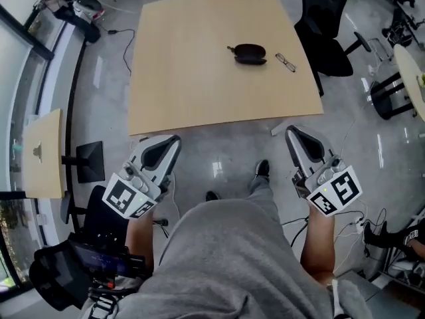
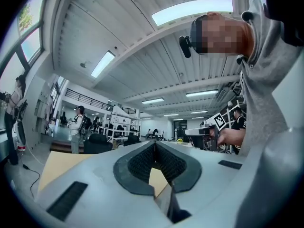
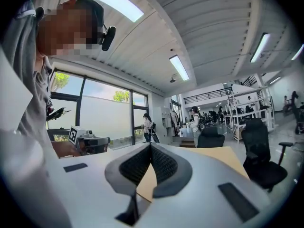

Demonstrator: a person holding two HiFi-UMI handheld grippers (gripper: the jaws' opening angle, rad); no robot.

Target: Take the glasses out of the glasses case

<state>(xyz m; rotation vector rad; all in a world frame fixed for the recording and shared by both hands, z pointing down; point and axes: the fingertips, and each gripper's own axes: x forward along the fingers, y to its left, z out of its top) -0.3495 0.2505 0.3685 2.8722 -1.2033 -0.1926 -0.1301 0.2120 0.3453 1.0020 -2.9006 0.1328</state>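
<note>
Left gripper (image 1: 172, 139), right gripper (image 1: 291, 133) held low, closed.

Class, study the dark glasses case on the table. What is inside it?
Its inside cannot be seen: the glasses case shows only its dark shell from above. A pair of glasses lies outside it, on the table, just to its right.
</note>
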